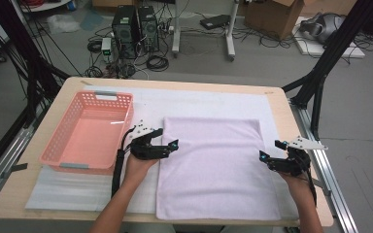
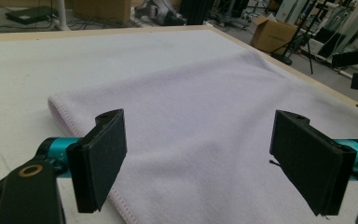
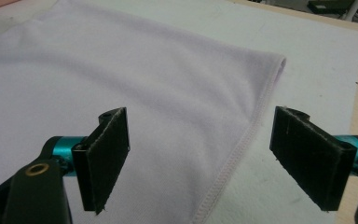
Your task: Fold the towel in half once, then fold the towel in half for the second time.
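The left claw [image 1: 171, 143] and right claw [image 1: 270, 151] stand wide and empty at mid-frame, flanking the lilac towel [image 1: 213, 165] lying flat on the surface [image 1: 291, 121].

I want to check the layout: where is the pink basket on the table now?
In the high view, the pink basket stands on the left part of the table, just left of the left gripper and the folded towel.
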`<state>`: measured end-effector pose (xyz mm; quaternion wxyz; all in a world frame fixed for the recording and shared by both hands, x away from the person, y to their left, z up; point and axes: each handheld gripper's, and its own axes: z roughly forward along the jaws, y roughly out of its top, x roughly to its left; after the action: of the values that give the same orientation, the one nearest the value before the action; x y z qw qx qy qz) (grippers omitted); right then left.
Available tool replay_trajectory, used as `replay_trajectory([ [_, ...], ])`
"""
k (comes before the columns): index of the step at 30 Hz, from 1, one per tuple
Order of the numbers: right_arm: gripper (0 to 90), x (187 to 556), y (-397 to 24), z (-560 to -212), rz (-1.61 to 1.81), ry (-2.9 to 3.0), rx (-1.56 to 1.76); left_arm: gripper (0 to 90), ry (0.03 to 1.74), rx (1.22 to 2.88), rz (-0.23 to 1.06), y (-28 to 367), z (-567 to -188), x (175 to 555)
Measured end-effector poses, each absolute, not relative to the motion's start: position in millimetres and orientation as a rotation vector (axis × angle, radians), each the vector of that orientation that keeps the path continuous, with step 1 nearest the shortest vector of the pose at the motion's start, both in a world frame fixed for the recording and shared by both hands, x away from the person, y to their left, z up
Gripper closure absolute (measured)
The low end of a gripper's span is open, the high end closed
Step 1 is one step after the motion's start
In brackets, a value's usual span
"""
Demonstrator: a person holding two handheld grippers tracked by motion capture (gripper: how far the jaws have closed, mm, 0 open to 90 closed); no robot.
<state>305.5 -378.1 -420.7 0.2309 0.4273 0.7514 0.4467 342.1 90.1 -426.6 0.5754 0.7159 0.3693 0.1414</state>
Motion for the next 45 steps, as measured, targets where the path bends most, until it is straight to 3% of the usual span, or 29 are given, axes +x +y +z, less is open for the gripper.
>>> replay_trajectory([
  [13, 18.8, 306, -379, -418, 1.220, 2.056, 1.193, 18.9, 0.872, 1.648, 0.374, 95, -423, 347],
  [17, 18.8, 311, -378, -420, 1.199, 2.077, 1.203, 18.1, 0.912, 1.719, 0.420, 90, -423, 356],
  [29, 19.3, 351, -380, -426, 1.161, 2.134, 1.334, 27.2, 1.070, 1.755, 0.350, 90, -442, 387],
  [39, 28.7, 392, -372, -426, 1.044, 2.145, 1.420, 31.5, 1.193, 1.828, 0.405, 81, -450, 407],
  [45, 38.5, 406, -371, -432, 0.987, 2.092, 1.490, 42.9, 1.224, 1.867, 0.416, 73, -452, 417],
])
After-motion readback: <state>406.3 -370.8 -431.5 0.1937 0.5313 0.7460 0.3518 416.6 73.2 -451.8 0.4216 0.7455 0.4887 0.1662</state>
